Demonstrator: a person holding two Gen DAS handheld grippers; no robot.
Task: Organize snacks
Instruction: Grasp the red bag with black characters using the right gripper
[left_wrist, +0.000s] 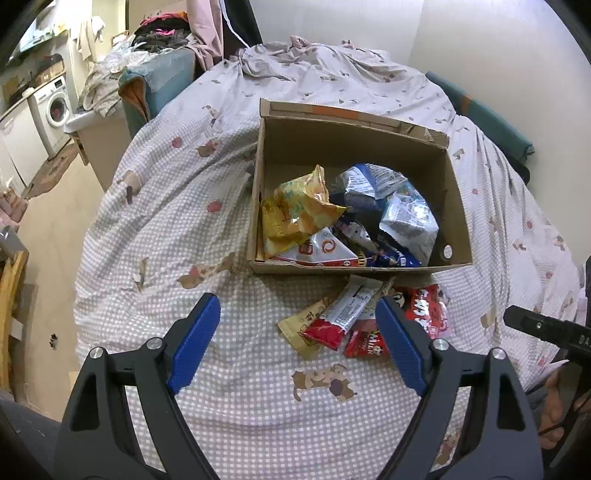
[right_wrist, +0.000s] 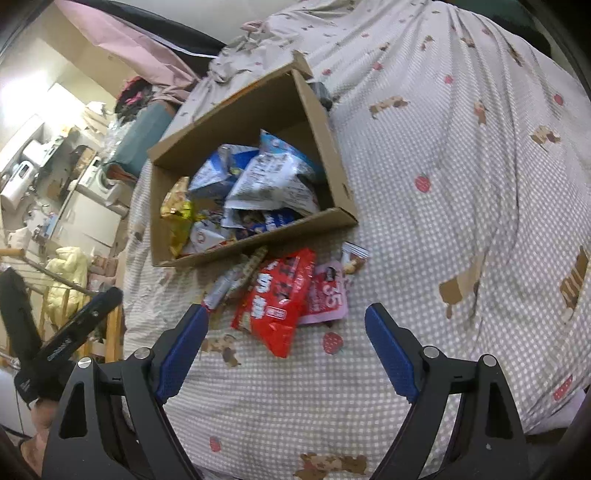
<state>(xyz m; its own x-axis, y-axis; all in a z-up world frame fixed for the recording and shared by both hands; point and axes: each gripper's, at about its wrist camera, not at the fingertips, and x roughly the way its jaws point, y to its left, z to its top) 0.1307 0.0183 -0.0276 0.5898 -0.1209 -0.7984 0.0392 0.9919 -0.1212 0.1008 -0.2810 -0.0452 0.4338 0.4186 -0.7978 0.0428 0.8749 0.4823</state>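
left tool: spread, empty
right tool: spread, empty
box: 12 o'clock, w/ snacks
red bag: on bed, 6 o'clock of box

Right gripper held with jaws spread wide above a checked bedspread. Ahead, an open cardboard box holds assorted snack packets. Just in front of the box lie a red bag, partly overlapping a pink packet, and a silver wrapper

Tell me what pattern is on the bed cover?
The bed cover has small beige-and-white checks with strawberries and little bears, clearest in the right wrist view.
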